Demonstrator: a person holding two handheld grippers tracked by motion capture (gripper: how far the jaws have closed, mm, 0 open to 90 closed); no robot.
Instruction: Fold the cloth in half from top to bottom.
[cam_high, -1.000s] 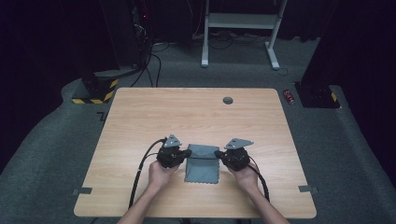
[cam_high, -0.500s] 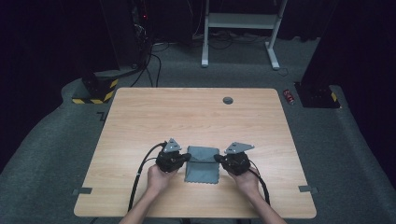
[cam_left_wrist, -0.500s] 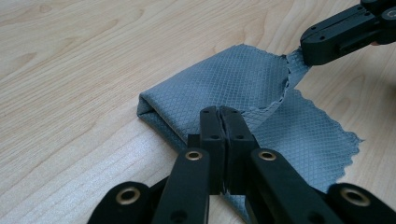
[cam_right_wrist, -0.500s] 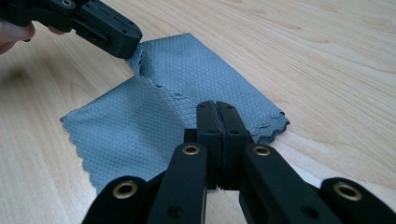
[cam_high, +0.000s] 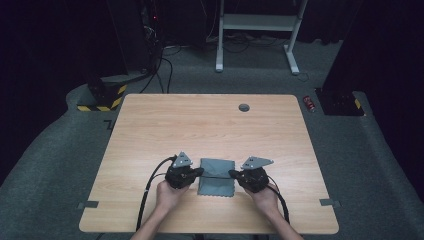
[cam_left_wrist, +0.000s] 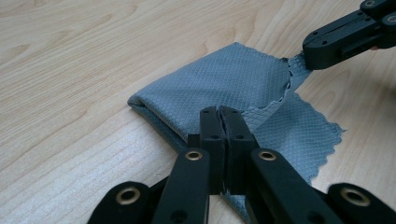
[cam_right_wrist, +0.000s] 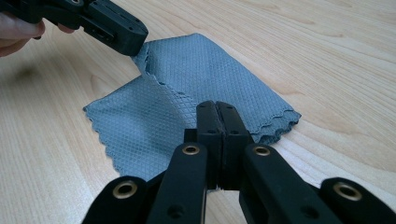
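Observation:
A grey, diamond-textured cloth with scalloped edges lies folded on the wooden table, near its front edge. My left gripper is at the cloth's left side, shut on the edge of the top layer. My right gripper is shut on the same edge at the cloth's right side. In the left gripper view the left gripper has its jaws pressed together over the cloth, and the right gripper pinches a lifted corner. In the right gripper view the right gripper sits over the cloth, opposite the left gripper.
A round grommet hole sits near the table's far edge. On the floor beyond are a red can, cables, a white stand and a yellow-black striped block. Cables trail from both grippers toward the person.
Both grippers have drawn slightly toward the person, taking the cloth's held edge with them. Their jaws stayed shut.

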